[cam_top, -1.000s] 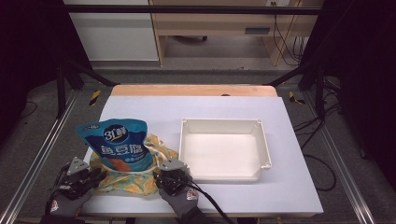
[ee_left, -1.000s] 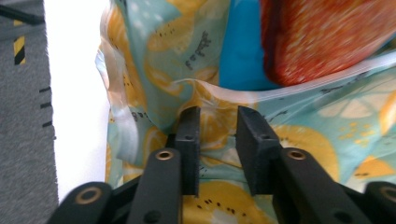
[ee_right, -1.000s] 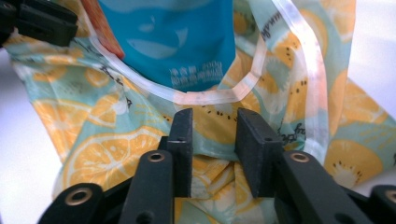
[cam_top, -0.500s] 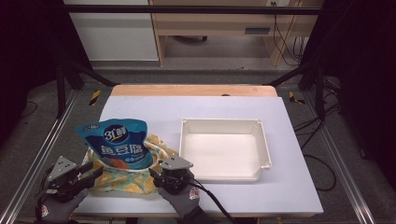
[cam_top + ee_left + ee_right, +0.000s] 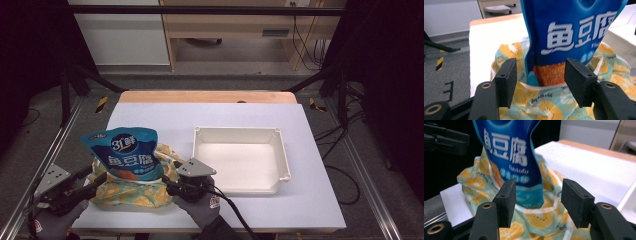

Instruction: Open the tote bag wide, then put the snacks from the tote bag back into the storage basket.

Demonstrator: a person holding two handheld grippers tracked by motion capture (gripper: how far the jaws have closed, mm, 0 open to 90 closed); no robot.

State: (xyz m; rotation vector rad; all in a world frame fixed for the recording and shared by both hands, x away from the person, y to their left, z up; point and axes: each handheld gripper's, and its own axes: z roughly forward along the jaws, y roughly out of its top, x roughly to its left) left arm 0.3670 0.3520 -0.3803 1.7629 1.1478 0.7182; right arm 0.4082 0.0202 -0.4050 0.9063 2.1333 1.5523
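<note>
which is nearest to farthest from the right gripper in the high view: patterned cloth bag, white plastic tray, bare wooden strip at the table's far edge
From the right gripper:
1. Patterned cloth bag, right beside its jaws at the near left, holding the blue snack pouch.
2. White plastic tray, just beyond it to the right.
3. Wooden strip, far edge.

Overhead forward-down — two close tongs-cameras
</note>
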